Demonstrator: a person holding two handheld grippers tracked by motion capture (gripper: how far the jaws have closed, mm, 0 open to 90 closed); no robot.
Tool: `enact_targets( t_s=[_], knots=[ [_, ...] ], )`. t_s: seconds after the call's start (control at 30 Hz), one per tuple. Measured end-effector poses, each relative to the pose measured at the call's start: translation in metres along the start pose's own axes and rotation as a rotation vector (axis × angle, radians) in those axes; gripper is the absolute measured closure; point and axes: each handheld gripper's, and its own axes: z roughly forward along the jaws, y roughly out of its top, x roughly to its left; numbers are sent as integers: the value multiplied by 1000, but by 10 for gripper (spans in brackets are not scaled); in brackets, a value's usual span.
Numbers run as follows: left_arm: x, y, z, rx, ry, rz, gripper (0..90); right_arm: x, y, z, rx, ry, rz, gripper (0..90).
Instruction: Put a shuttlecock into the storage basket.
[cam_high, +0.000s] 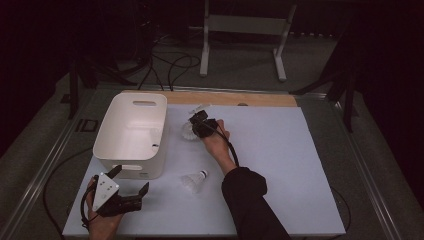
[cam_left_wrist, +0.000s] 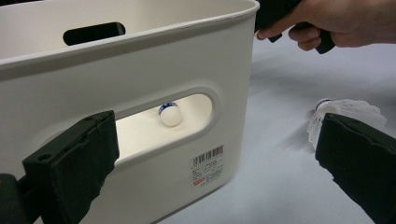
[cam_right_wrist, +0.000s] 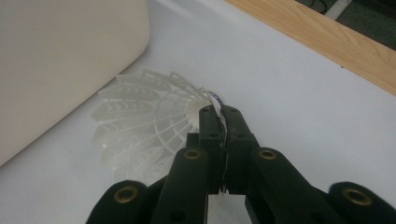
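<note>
High view: one shuttlecock in the bin; right gripper jaws clamp a second; a third waits mid-table; left gripper jaws gape empty.

From my high view the right gripper covers part of the shuttlecock it grips, and its jaws hide the cork in the right gripper view. Through the bin handle slot I see just a cork; its skirt is hidden. The label print is too small to read.
</note>
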Motion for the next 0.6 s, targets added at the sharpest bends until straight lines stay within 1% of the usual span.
enact_targets(
  t_s=[0.23, 0.3, 0.33, 0.47, 0.6],
  knots=[
    [0, 0, 0, -2, 2, -2, 1, -2, 1, -6, -10, 3, 7, 884],
    [0, 0, 0, -2, 2, -2, 2, -2, 2, -8, -13, 0, 6, 885],
    [0, 0, 0, -1, 2, -1, 2, -2, 2, -9, -12, 1, -2, 884],
    [0, 0, 0, -3, 2, -2, 2, -3, 4, -14, -24, -2, 0, 884],
    [0, 0, 0, -2, 1, 0, 2, -4, 5, -17, -24, -6, 1, 885]
  ],
)
